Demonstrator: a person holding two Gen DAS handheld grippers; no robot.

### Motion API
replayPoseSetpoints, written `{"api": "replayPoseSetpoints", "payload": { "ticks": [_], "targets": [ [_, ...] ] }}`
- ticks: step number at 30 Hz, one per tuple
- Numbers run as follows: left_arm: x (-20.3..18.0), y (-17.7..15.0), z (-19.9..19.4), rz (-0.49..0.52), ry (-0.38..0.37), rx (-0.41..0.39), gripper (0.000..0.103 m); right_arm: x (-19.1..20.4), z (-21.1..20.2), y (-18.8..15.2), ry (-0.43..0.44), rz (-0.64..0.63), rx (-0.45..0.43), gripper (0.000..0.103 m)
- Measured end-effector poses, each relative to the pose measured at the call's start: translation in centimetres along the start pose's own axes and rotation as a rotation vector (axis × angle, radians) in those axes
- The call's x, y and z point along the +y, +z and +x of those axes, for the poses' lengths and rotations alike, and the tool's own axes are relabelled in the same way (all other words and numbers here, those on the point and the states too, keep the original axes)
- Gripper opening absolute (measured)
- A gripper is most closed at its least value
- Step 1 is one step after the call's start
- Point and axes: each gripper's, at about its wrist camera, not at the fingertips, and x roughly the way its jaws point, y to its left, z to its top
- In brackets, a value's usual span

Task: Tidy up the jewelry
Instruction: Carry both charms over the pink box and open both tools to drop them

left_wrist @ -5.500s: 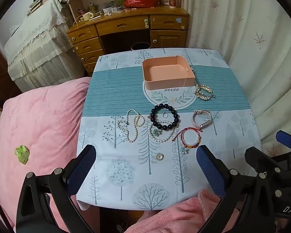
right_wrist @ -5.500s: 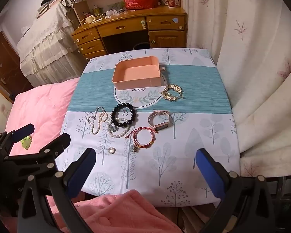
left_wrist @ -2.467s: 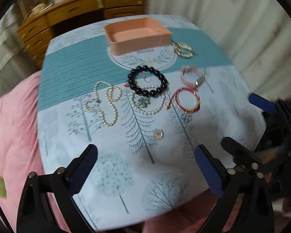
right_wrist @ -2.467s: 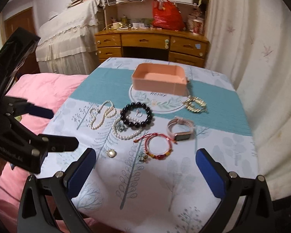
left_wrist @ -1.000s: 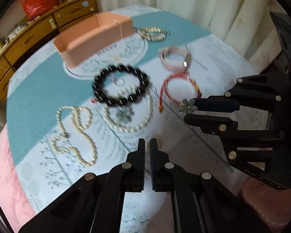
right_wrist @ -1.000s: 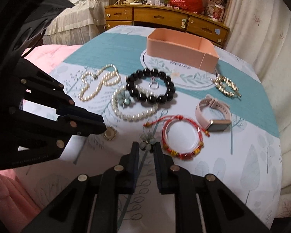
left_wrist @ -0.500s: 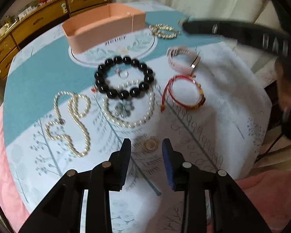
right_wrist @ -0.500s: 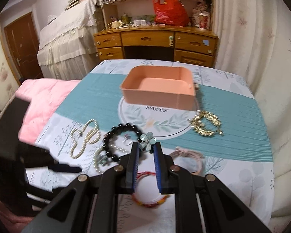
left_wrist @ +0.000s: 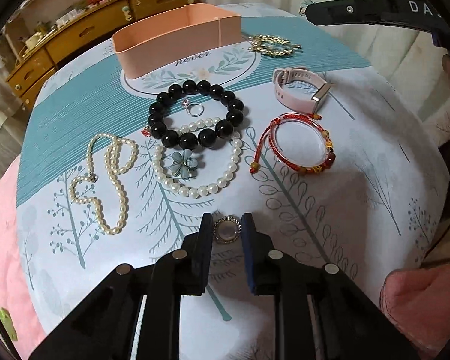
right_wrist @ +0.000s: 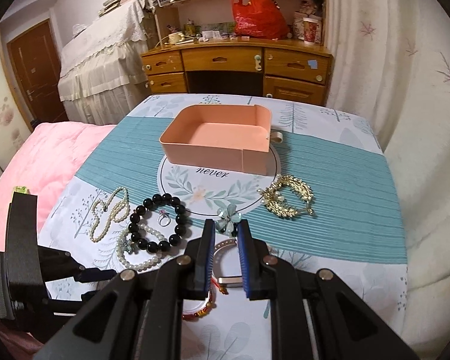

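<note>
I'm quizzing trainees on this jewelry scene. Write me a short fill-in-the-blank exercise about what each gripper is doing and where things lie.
1. The right gripper holds a small green ____ charm.
2. The left gripper straddles the round brooch, which lies on the ____.
3. The silver ring lies inside the ____ bead bracelet.
4. The pink box holds ____ jewelry.

Missing words: flower; tablecloth; black; no

You get soft, even indoor light, both views bright enough and sharp in the middle. Heavy fisheye bend and black vignette at the corners. Faint shadow on the tablecloth [left_wrist: 315, 210] by the left gripper [left_wrist: 226, 225].
</note>
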Motion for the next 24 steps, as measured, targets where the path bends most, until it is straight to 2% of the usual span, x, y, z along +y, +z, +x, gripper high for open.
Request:
{"api": "replayPoseSetpoints", "payload": {
  "ticks": [7,13,19,24],
  "targets": [
    [0.1,1.1,0.2,-0.051,0.063,0.056,0.016,-0.2,0.9,1.6,0.081,-0.03,-0.008,0.015],
    [2.8,4.5,-1.8,-0.188,0.075,0.05,0.016,-0.6,2.2,4.4,0.148,-0.033,-0.031,0.015],
    [6.1,10.2,-3.2,-0.293,0.086,-0.009,0.016,-1.8,4.5,7.3,0.188,0.009,-0.049,0.015],
    [8.4,15.4,-3.9,-0.359,0.08,-0.102,0.017,-3.1,6.1,8.8,0.217,0.062,-0.047,0.015]
  ]
}}
